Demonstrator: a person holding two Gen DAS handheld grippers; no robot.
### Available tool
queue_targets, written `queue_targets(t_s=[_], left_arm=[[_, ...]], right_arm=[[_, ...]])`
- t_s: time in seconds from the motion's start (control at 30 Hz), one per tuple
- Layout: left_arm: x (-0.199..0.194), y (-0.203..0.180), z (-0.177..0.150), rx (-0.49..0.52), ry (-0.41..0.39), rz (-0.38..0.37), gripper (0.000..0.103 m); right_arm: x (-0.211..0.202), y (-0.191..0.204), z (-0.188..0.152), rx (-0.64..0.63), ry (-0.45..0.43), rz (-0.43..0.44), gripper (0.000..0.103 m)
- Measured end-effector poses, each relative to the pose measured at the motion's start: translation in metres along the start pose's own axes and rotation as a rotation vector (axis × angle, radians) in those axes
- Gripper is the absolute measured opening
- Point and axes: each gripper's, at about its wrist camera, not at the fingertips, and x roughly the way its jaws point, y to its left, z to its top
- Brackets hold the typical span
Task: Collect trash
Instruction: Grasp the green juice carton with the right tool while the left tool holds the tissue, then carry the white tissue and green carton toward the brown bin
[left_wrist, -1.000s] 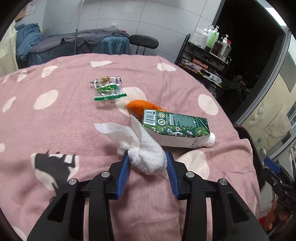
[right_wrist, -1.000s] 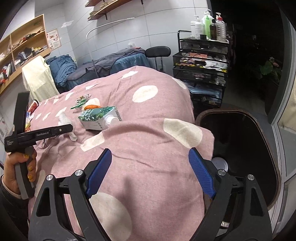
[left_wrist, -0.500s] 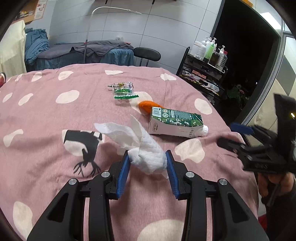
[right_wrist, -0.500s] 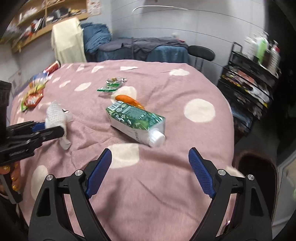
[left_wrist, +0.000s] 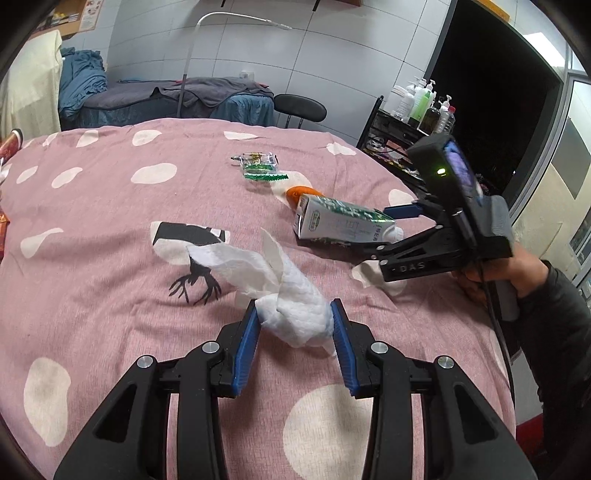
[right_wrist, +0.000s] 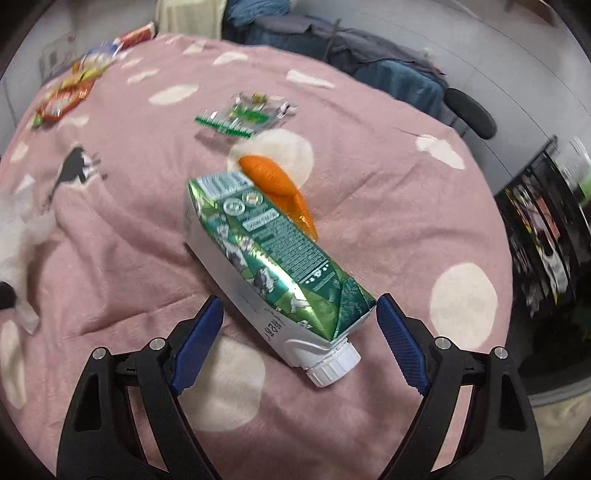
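Two grippers over a pink spotted blanket (left_wrist: 110, 229): left (left_wrist: 294, 317) clamps tissue (left_wrist: 291, 295), right (right_wrist: 299, 314) gapes.

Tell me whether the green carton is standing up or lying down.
Lying down. The green carton rests on its long white side on the pink blanket, its white cap pointing sideways toward the camera.
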Motion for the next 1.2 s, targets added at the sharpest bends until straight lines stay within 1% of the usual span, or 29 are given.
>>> queue_targets(t_s=[0.07, 0.17, 0.23, 0.3, 0.33, 0.37, 0.43, 0.47, 0.57, 0.67, 0.77, 0.87, 1.0, 1.2], left_arm=[[-0.002, 0.0, -0.002, -0.002, -0.003, 0.004, 0.038], [-0.006, 0.0, -0.004, -0.001, -0.011, 0.005, 0.038], [-0.007, 0.001, -0.006, -0.005, -0.008, 0.004, 0.038], [-0.007, 0.001, -0.007, -0.01, -0.005, 0.004, 0.038], [-0.006, 0.001, -0.007, -0.011, -0.004, 0.005, 0.038], [-0.006, 0.001, -0.007, -0.011, -0.002, 0.005, 0.038], [-0.006, 0.001, -0.008, -0.011, -0.002, 0.003, 0.038], [-0.006, 0.001, -0.008, -0.01, -0.003, 0.0, 0.038], [-0.006, 0.001, -0.009, -0.005, -0.002, -0.003, 0.038], [-0.006, 0.0, -0.01, -0.002, -0.004, -0.007, 0.038], [-0.006, -0.002, -0.008, 0.007, -0.007, -0.014, 0.038], [-0.007, -0.007, -0.007, 0.021, -0.015, -0.024, 0.038], [-0.007, -0.016, -0.004, 0.039, -0.025, -0.046, 0.038], [-0.005, -0.038, 0.002, 0.083, -0.039, -0.088, 0.038]], right_arm=[[0.007, 0.004, 0.004, -0.079, 0.01, -0.043, 0.083], [0.013, 0.006, 0.008, -0.105, 0.007, -0.039, 0.082], [0.018, 0.018, 0.009, -0.162, 0.006, -0.098, 0.082], [0.017, 0.026, 0.011, -0.189, -0.02, -0.129, 0.081], [0.015, 0.029, 0.012, -0.191, -0.032, -0.125, 0.078], [0.014, 0.031, 0.012, -0.19, -0.032, -0.123, 0.069], [0.012, 0.035, 0.014, -0.193, -0.04, -0.135, 0.066], [0.009, 0.035, 0.013, -0.186, -0.048, -0.127, 0.066], [-0.004, 0.026, 0.015, -0.104, -0.085, -0.077, 0.065], [-0.025, 0.017, 0.011, -0.004, -0.141, -0.029, 0.065], [-0.041, 0.013, 0.003, 0.055, -0.18, 0.005, 0.065], [-0.061, 0.009, -0.012, 0.11, -0.212, -0.008, 0.065], [-0.08, 0.001, -0.029, 0.176, -0.256, -0.004, 0.065], [-0.107, -0.008, -0.066, 0.287, -0.304, -0.017, 0.065]])
